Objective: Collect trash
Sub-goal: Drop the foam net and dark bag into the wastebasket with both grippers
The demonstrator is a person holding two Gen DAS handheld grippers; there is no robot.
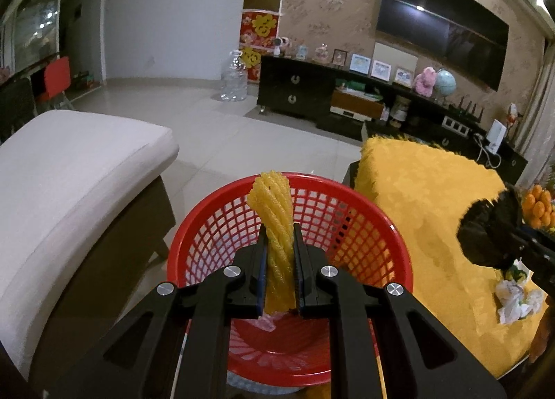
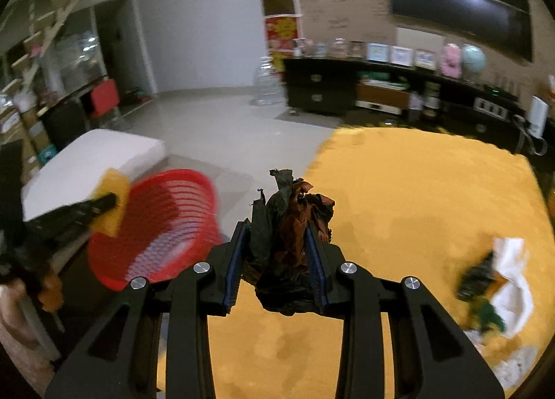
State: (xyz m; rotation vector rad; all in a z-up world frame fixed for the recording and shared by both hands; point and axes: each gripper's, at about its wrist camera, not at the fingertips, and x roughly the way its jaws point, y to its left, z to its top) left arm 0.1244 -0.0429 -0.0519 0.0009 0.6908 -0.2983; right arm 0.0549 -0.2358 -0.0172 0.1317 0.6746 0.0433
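- Holding two bits of trash at once over a living-rm floor: my left gripper [image 1: 280, 225] is pinched tight on a yellow foam net sleeve [image 1: 274, 222], my right gripper [image 2: 277, 225] is clamped on a crumpled dark wrapper [image 2: 289, 225].
- Left wrist view: sleeve sticks up past the fingertips, right above the red mesh basket [image 1: 364, 225]; the basket mouth fills the frame under my jaws, w/ something pinkish already at the bottom.
- Basket sits on the floor betw. a pale cushioned seat [image 1: 79, 170] and the yellow fuzzy cover [image 1: 426, 211].
- Right wrist view: wrapper bulges out both ends of the pads, jaws only part closed around it; it hangs over the yellow cover, basket off to the left & apart.
- More trash left on the cover: a white crumpled paper w/ green scrap [image 2: 499, 281], near the right edge.
- Doing it well, my read: keep the sleeve centred over the opening, not the rim, before letting go, since it's light and could bounce out.
- Bring the right one across w/o bumping the left; release only once it's inside the rim line.
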